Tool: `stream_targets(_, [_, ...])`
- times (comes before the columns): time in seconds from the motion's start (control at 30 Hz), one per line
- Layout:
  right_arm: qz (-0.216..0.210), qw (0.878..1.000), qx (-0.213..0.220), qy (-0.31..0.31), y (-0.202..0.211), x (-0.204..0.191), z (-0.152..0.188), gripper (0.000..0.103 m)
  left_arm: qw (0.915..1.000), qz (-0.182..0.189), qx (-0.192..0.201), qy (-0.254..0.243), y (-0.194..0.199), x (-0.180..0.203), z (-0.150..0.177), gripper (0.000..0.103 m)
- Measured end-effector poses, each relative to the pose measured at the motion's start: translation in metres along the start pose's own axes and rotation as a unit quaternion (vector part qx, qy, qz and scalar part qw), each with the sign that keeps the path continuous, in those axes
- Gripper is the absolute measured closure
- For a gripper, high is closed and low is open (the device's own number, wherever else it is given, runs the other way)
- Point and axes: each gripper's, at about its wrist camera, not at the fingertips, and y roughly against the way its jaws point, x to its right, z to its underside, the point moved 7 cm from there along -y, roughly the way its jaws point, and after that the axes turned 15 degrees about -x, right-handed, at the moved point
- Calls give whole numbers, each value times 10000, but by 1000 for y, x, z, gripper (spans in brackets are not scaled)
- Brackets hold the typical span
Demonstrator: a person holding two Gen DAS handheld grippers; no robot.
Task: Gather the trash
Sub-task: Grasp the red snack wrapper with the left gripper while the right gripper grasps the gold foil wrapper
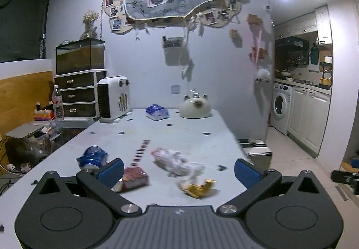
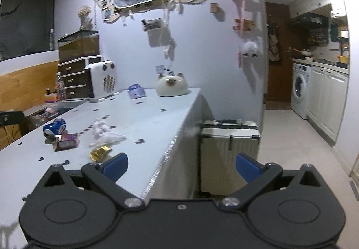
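Trash lies on the near end of a pale grey table (image 1: pixel 179 132): a crushed blue can (image 1: pixel 93 157), a small red box (image 1: pixel 134 179), crumpled white paper (image 1: pixel 177 161) and a gold wrapper (image 1: pixel 199 187). My left gripper (image 1: pixel 179 172) is open and empty, just above the table with the trash in front of its jaws. My right gripper (image 2: pixel 180 168) is open and empty, over the table's right edge. In the right wrist view the can (image 2: pixel 55 128), box (image 2: pixel 66 141), paper (image 2: pixel 103 134) and gold wrapper (image 2: pixel 99 152) lie to its left.
A white fan heater (image 1: pixel 114 98), a blue-and-white packet (image 1: pixel 157 112) and a white cat-shaped pot (image 1: pixel 195 106) stand at the table's far end. A silver case (image 2: pixel 228 154) stands on the floor right of the table. Drawers (image 1: pixel 78 94) stand at the left.
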Motion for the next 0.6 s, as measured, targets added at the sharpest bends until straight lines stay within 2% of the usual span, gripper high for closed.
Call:
stream_targets(0.2, [-356,9993,-10,-77,-24,-30,-13,0,9981,500,-207,294,-54,-63,-16,0])
stream_targets(0.33, [-487,9987,-90,-131,-37,-45,-18,0,9936,863,-345,641,-102,-99,-31,0])
stream_targets(0.47, [-559,9982,-158,-134,-44,-54,-16,0,9889,1176,-648,633,-158,-117,-38,0])
stream_targets(0.6, [-583,9980,-174,-167,-46,-59,-11,0,9785,1731,-876,700,-203,-124,-34,0])
